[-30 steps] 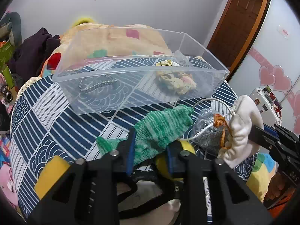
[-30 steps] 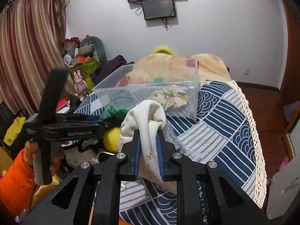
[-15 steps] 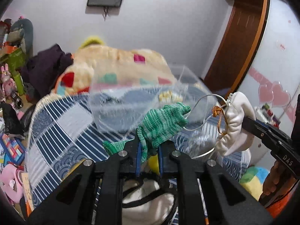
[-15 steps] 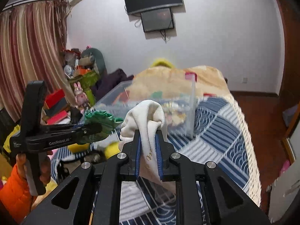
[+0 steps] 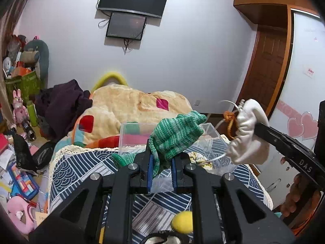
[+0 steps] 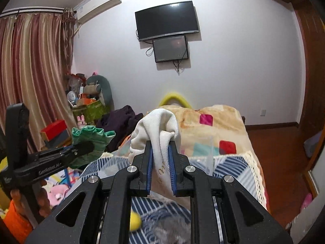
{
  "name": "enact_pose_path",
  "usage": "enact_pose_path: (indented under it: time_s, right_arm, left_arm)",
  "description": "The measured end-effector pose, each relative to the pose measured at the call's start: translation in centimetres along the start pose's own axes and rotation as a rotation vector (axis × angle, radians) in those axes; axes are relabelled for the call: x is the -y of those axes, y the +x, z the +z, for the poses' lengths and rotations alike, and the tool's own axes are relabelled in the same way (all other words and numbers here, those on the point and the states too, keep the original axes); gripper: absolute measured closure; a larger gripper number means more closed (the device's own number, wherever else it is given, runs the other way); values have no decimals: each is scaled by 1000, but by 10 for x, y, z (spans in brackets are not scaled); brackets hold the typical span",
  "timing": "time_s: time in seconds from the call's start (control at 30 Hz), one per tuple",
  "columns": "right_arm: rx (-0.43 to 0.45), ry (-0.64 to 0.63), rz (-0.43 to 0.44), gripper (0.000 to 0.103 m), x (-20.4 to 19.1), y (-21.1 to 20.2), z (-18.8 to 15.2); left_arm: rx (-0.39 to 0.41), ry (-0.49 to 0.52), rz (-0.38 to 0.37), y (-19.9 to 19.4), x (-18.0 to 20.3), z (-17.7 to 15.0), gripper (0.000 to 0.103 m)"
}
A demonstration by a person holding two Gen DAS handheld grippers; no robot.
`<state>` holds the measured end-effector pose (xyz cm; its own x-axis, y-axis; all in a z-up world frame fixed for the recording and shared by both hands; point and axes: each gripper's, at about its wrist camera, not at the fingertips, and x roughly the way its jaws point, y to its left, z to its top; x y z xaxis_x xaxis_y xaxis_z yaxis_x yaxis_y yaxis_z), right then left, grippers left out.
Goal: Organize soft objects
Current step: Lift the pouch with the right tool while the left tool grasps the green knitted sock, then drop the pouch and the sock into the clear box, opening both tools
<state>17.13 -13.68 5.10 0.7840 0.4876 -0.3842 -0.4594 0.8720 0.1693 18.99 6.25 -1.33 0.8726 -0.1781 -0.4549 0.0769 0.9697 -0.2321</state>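
Observation:
My left gripper (image 5: 161, 159) is shut on a green knitted piece (image 5: 176, 135) and holds it in the air above the clear plastic box (image 5: 130, 140). It also shows in the right wrist view (image 6: 90, 140). My right gripper (image 6: 160, 156) is shut on a cream cloth pouch (image 6: 158, 126) and holds it up; the pouch (image 5: 246, 134), with an orange cord, hangs at the right of the left wrist view. The box stands on the blue patterned bedspread (image 5: 81, 168) below both grippers.
A yellow ball (image 5: 182, 221) lies on the bedspread near me. A peach blanket (image 5: 126, 109) and dark clothes (image 5: 61, 105) are piled behind the box. Toys and clutter (image 5: 18, 174) cover the floor at left. A wooden door (image 5: 266, 71) is at right.
Both grippers have lifted their pieces well above the bedspread. The left gripper closed on the green knit and raised it; the box now sits lower and farther in view.

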Motion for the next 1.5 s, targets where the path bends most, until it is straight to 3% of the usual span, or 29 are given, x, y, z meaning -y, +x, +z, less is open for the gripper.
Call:
enact_pose_path:
  time_s: [0.43, 0.83, 0.93, 1.07, 1.2, 1.3, 1.5]
  right_arm:
    - [-192, -41, -15, 90, -8, 79, -14]
    - [-347, -61, -25, 90, 2, 105, -36]
    - [-357, -61, -13, 89, 2, 101, -37]
    - [-344, -74, -8, 74, 1, 91, -36]
    - [-308, -87, -10, 63, 1, 76, -32]
    - [-269, -83, -14, 54, 4, 61, -29]
    - [-190, -72, -9, 49, 6, 29, -22]
  left_arm:
    - [-160, 60, 55, 80, -1, -16, 89]
    - [-245, 138, 87, 108, 10, -30, 87]
    - [-253, 152, 80, 107, 13, -31, 79]
    - [-246, 161, 57, 96, 17, -31, 64]
    - [-213, 166, 45, 78, 21, -27, 48]
    - [-174, 145, 40, 58, 21, -22, 43]
    - [-88, 120, 53, 17, 21, -13, 28]
